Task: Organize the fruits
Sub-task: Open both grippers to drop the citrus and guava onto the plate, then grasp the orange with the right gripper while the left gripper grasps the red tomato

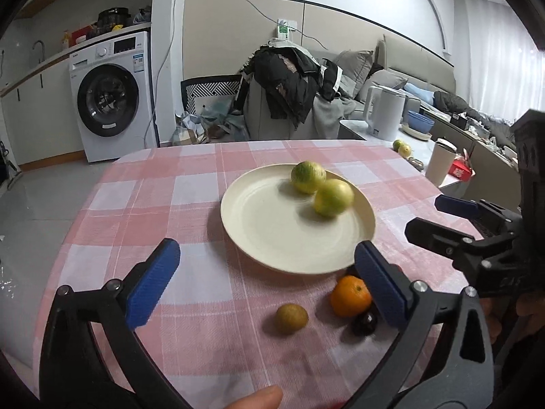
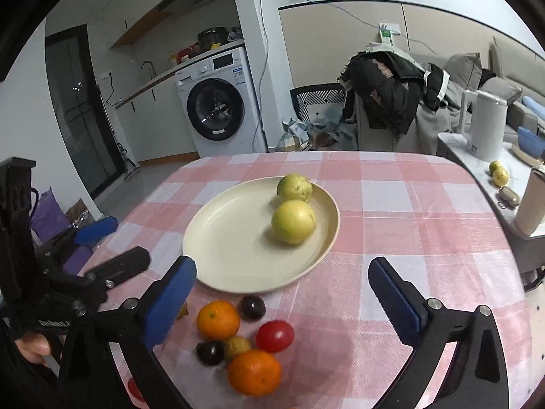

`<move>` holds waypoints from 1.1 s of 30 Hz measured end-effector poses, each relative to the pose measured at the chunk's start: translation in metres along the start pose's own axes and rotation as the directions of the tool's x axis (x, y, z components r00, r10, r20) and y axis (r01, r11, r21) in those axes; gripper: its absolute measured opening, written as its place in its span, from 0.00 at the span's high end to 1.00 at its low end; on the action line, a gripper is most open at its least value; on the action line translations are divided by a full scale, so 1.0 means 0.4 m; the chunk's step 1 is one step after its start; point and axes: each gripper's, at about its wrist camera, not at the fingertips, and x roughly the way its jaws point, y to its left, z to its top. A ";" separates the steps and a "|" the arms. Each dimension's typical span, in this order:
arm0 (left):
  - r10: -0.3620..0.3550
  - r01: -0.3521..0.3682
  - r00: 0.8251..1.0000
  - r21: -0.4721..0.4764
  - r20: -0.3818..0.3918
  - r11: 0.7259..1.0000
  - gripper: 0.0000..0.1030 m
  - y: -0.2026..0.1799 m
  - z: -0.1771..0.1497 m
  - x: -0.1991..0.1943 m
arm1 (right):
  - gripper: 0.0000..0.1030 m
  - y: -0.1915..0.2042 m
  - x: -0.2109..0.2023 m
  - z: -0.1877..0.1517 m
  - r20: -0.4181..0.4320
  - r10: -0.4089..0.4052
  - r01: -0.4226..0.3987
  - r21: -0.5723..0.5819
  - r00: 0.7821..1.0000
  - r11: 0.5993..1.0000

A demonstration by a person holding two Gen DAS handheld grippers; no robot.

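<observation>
left gripper (image 1: 267,279): black frame | blue ribbed pads, silver screws | right gripper (image 2: 282,298): same

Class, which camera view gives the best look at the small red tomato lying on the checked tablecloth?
The right wrist view: the small red tomato lies unobstructed near the two oranges. In the left wrist view no tomato can be made out; the right-hand finger covers that area.
</observation>
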 end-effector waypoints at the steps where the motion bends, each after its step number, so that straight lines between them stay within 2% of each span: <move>1: -0.001 0.001 1.000 -0.003 0.000 1.000 0.01 -0.001 -0.002 -0.013 | 0.00 0.003 -0.010 -0.005 0.004 -0.004 0.004 -0.005 1.000 1.000; 4: -0.017 0.017 1.000 -0.007 -0.002 1.000 0.01 0.002 -0.013 -0.055 | 0.00 0.013 -0.029 -0.019 -0.005 0.013 -0.013 -0.010 1.000 1.000; 16: -0.008 0.009 1.000 0.031 -0.013 0.999 0.01 -0.026 -0.082 -0.155 | 0.00 0.044 -0.057 -0.087 -0.058 0.030 -0.032 -0.039 0.998 0.999; 24: -0.021 0.022 1.000 0.017 -0.018 1.000 0.01 -0.046 -0.109 -0.161 | 0.00 0.054 -0.064 -0.112 -0.075 -0.005 -0.002 -0.104 0.997 0.995; 33: -0.047 0.049 0.998 0.027 -0.049 0.998 0.01 -0.053 -0.114 -0.152 | 0.00 0.071 -0.057 -0.118 -0.097 0.008 -0.022 -0.145 0.995 0.989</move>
